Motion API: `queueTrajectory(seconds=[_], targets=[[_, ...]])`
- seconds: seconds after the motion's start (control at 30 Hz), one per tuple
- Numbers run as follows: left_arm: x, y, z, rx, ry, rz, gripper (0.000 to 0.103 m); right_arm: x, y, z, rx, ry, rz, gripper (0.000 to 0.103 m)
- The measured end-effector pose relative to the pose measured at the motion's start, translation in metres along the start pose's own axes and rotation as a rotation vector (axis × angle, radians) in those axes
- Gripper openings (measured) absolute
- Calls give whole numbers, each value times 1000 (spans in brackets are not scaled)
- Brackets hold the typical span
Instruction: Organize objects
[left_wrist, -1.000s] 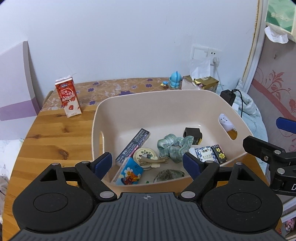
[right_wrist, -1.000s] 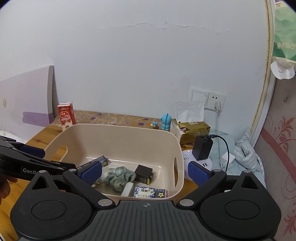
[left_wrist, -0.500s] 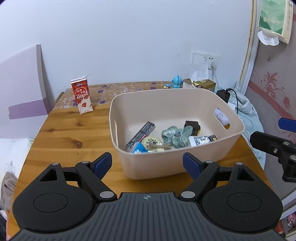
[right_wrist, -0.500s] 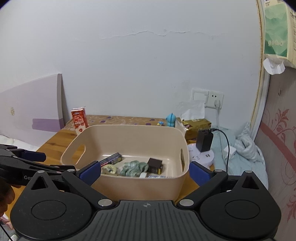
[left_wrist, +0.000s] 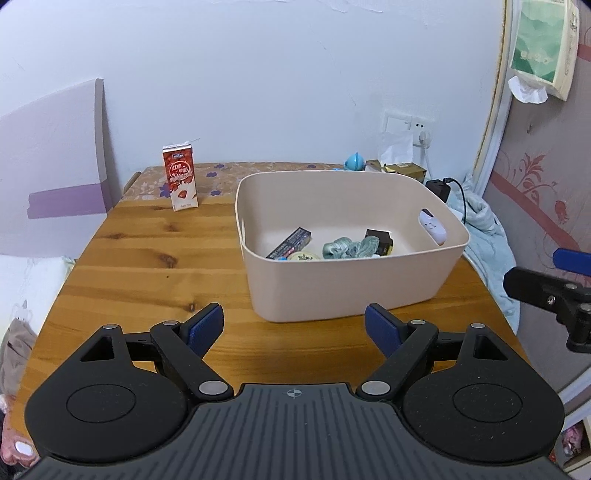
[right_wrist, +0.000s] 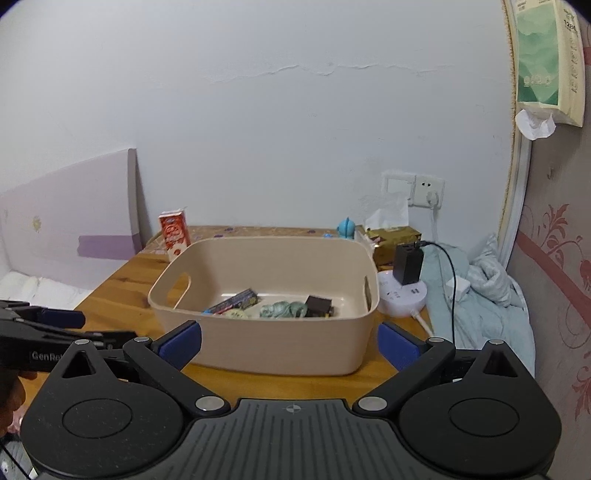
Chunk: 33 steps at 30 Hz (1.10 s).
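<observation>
Nearest the cameras, the left hand-held gripper (left_wrist: 294, 328) hangs over the wooden worktop (left_wrist: 155, 258) with its blue pads spread wide and nothing between them; the right hand-held gripper (right_wrist: 290, 345) is likewise spread and empty, short of the near wall of the beige bin (right_wrist: 280, 350). The bin sits on the worktop's right part and holds a dark flat box (left_wrist: 291, 242), a green scrunchie (left_wrist: 349, 247), a round tin (left_wrist: 303, 256) and a small black box (left_wrist: 378, 238). Farther back, a red milk carton (left_wrist: 180, 176) stands upright, well apart from the bin.
</observation>
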<state>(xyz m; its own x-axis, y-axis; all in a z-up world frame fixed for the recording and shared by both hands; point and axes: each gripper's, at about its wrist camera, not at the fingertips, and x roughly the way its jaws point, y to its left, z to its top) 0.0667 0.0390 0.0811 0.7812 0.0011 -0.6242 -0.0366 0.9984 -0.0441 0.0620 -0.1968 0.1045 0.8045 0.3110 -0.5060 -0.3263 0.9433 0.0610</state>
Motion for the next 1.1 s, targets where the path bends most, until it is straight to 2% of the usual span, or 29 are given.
queueTrajectory(seconds=[0.4, 0.8, 1.1], targets=[[-28, -12, -20, 27, -45, 6, 85, -15, 4, -19, 7, 9, 18, 103], [-23, -12, -34, -6, 10, -16, 85, -15, -10, -33, 38, 30, -17, 103], [-21, -13, -35, 2, 15, -11, 85, -7, -13, -38, 42, 49, -35, 103]])
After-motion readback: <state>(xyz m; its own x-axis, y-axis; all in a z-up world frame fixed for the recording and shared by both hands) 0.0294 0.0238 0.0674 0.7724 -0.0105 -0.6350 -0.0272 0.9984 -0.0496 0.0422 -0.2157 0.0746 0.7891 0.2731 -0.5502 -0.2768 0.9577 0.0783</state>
